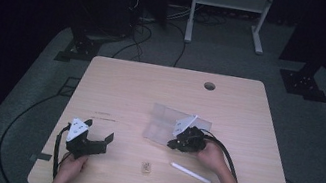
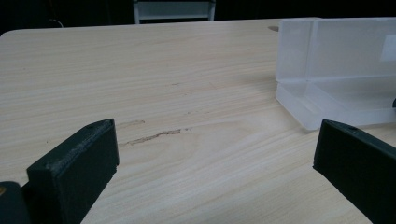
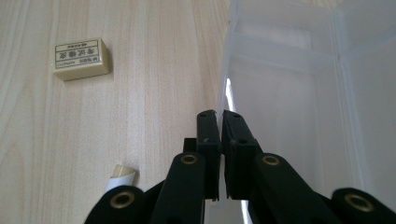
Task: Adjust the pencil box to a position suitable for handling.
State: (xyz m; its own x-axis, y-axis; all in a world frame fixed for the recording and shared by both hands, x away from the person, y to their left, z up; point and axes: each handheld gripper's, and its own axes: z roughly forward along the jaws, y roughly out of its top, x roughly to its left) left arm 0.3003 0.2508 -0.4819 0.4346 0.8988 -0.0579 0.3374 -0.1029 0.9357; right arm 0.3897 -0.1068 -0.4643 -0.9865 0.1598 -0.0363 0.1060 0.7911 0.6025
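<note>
A clear plastic compartment box (image 1: 165,122) lies open near the table's middle. My right gripper (image 1: 172,144) is at its near edge. In the right gripper view the jaws (image 3: 220,114) are pressed together with the box's thin side wall (image 3: 229,65) running in between them. A small cream eraser (image 1: 146,167) with a printed label (image 3: 81,58) lies on the wood in front of the box. Beside it lies a white stick (image 1: 190,173), whose end (image 3: 122,175) shows near the jaws. My left gripper (image 1: 99,131) rests at the front left with its jaws (image 2: 215,154) wide apart and nothing between them, facing the box (image 2: 336,70).
The wooden table (image 1: 126,85) has a round cable hole (image 1: 209,86) at the back. Cables trail from both grippers off the front edge. Beyond the table are dark floor, stands and a white frame (image 1: 230,2).
</note>
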